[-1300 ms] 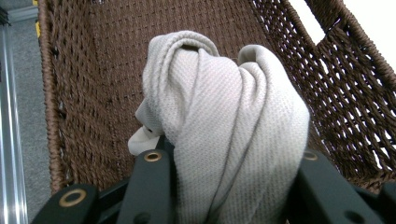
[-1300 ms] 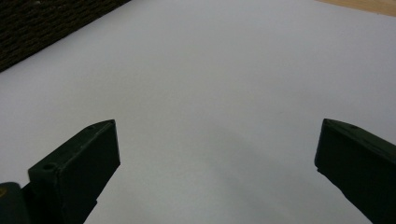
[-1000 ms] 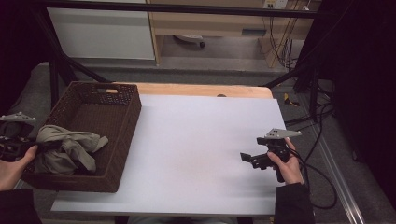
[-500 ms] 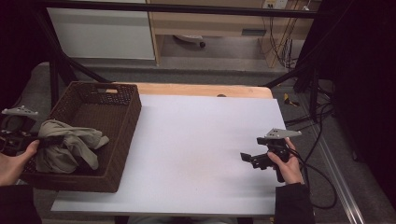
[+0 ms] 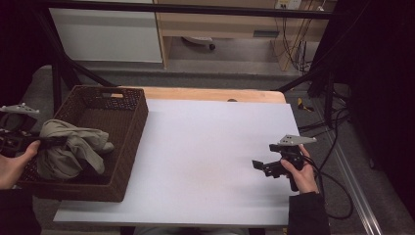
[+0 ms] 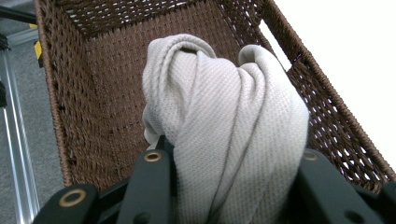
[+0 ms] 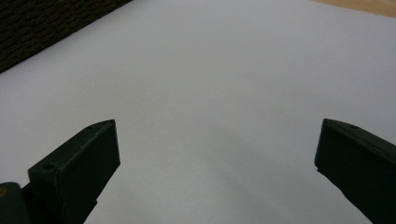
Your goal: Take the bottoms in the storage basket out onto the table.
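A grey-beige cloth (image 5: 71,152) hangs bunched above the floor of a brown wicker basket (image 5: 128,104) at the table's left side. My left gripper (image 5: 57,141) is shut on the cloth and holds it lifted inside the basket. In the left gripper view the cloth (image 6: 224,121) drapes between the two black jaws, with the basket wall (image 6: 70,93) behind it. My right gripper (image 5: 258,165) rests low over the white table (image 5: 210,142) near the right edge, open with nothing between its jaws. The right gripper view has the bare white table (image 7: 210,84) ahead of the spread jaws.
A strip of bare wood (image 5: 205,94) runs along the table's far edge. Black cables (image 5: 337,161) trail off the right side over the floor. A black frame post (image 5: 56,73) stands behind the basket. The basket's corner (image 7: 37,23) appears far off in the right gripper view.
My left gripper has lifted the cloth upward from the basket floor, bunching it higher. The right gripper has not moved.
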A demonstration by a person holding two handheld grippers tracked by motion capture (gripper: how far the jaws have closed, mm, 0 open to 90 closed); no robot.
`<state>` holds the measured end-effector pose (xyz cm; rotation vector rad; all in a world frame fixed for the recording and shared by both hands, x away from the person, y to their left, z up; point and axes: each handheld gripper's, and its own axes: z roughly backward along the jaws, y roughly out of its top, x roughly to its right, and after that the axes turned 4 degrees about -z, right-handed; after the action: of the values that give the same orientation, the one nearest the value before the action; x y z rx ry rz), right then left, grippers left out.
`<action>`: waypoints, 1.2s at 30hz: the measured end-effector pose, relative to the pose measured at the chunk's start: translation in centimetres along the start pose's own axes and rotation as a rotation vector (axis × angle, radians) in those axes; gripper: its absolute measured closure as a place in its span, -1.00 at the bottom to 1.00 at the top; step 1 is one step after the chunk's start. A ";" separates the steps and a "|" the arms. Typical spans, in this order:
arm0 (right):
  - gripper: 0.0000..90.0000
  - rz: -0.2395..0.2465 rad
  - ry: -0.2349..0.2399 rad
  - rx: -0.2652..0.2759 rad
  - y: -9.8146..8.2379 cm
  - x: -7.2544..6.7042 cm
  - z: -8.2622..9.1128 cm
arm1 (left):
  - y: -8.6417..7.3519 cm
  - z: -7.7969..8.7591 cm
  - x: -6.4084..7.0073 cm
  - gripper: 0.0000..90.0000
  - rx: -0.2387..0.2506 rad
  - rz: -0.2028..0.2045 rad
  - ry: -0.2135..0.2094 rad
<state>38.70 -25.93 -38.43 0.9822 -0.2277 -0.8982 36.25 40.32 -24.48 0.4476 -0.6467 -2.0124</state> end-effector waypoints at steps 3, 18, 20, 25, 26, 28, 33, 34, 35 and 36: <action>-0.98 0.000 0.000 0.003 0.0 0.0 0.0 | 0.3 0.1 0.1 0.40 0.000 -0.005 -0.001; -0.98 0.001 0.002 -0.001 0.0 0.0 0.0 | 1.7 1.4 0.5 0.40 0.017 -0.026 -0.002; -0.98 0.002 0.002 -0.003 0.0 0.0 0.0 | 1.9 1.6 0.5 0.40 0.018 -0.030 -0.003; -0.99 0.000 -0.001 0.001 0.0 0.0 0.0 | 2.3 1.9 0.6 0.40 0.023 -0.035 -0.007; -0.98 0.001 0.000 0.001 0.0 0.0 0.0 | 2.4 2.0 0.6 0.40 0.023 -0.037 -0.009; -0.98 0.001 -0.001 -0.001 0.0 0.0 0.0 | 2.5 2.0 0.6 0.40 0.024 -0.039 -0.010; -0.99 0.002 -0.001 -0.002 0.0 0.0 0.0 | 2.9 2.1 0.8 0.40 0.016 -0.048 -0.014; -0.99 0.002 -0.001 -0.002 0.0 0.0 0.0 | 3.0 2.1 0.8 0.40 0.017 -0.049 -0.013; -0.98 0.003 -0.001 -0.001 0.0 0.0 0.0 | 3.1 2.1 0.9 0.40 0.018 -0.050 -0.014; -0.99 0.003 -0.001 -0.001 0.0 0.0 0.0 | 3.2 2.2 0.9 0.40 0.018 -0.052 -0.016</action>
<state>38.70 -25.95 -38.41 0.9805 -0.2291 -0.8963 36.79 38.74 -20.87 0.4636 -0.6694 -2.0630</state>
